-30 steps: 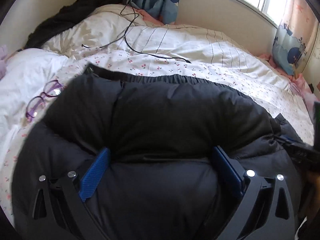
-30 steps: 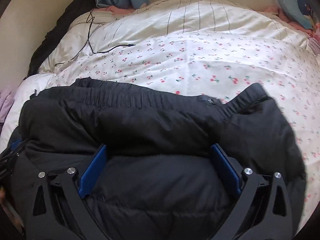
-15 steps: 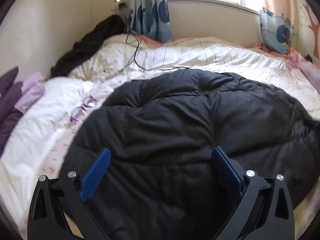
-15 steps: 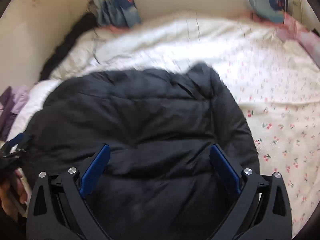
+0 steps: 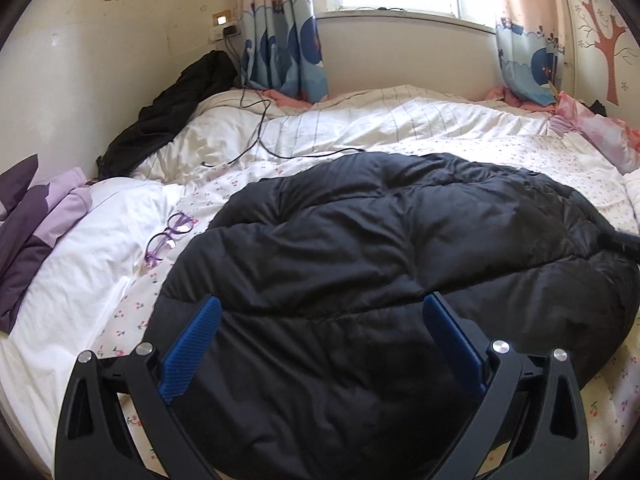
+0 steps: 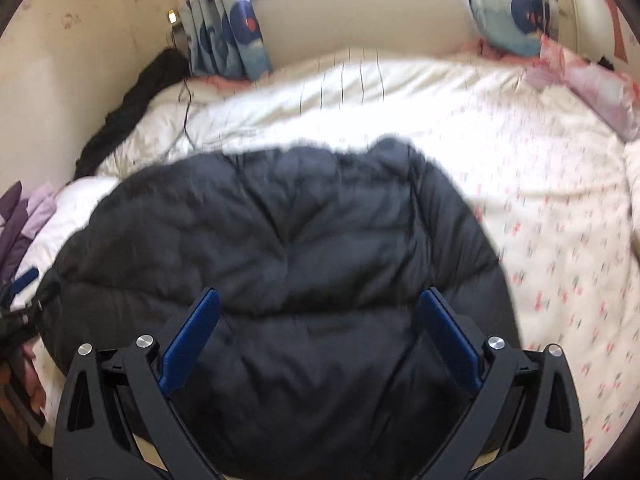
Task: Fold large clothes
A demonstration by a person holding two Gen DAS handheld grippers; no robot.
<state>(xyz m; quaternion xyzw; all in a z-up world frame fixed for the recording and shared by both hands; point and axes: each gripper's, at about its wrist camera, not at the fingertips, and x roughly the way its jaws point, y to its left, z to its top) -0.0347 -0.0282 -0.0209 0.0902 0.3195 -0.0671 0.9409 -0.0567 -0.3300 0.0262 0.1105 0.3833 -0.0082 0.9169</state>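
Grippers hang over the bed's near edge: the left gripper (image 5: 320, 316) and the right gripper (image 6: 318, 312) both have their blue fingers spread wide, pinching nothing. Below them the black puffer jacket (image 5: 380, 264) lies in a rounded, quilted heap on the cherry-print sheet (image 5: 580, 160), beside purple glasses (image 5: 170, 234). A second ago its ribbed hem showed along the far edge; now only smooth quilting faces up, and both cameras sit farther back.
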